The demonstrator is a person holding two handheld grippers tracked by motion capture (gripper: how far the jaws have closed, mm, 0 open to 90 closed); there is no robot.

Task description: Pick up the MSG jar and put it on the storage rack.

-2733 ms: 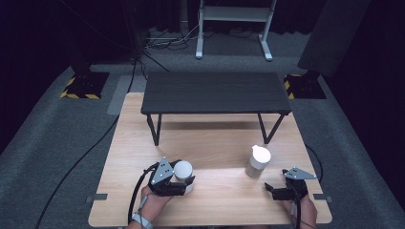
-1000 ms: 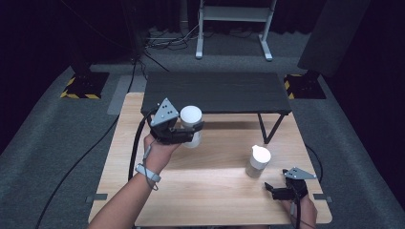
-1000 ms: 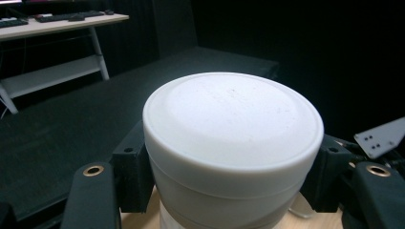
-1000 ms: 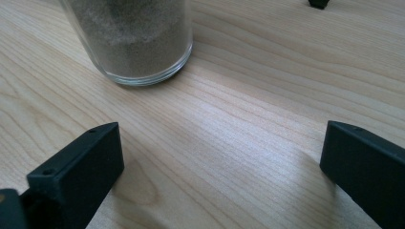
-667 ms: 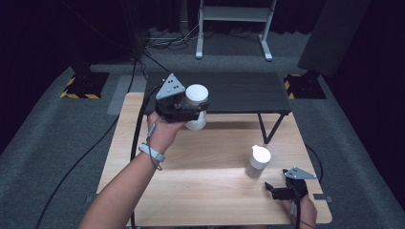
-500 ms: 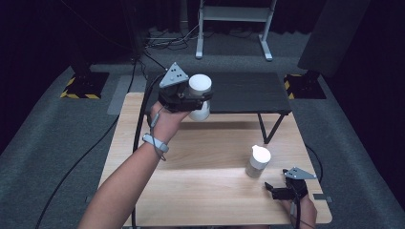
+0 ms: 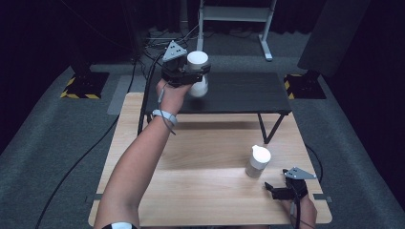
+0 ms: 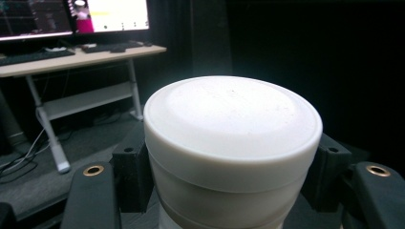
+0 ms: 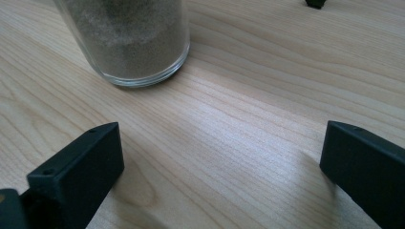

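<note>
Left gripper (image 7: 193, 76) jaws clamped on a white-lidded jar (image 7: 197, 59), pads pressed against both sides just under the lid; jar upright, lifted over the left part of the black raised shelf (image 7: 239, 90), not touching it. In the left gripper view the jar (image 8: 232, 152) sits between the black jaws. Second jar (image 7: 258, 161), white lid, sandy fill, stands on the wooden table (image 7: 200, 191) right of centre. Right gripper (image 7: 282, 190) rests low at the table's right front corner, jaws wide apart, nothing between them; that jar is just ahead, not touched. Room: dark, grey carpet (image 7: 57, 143), white desk frame (image 7: 236, 14) behind the shelf, monitors (image 8: 71, 16) on a desk.
</note>
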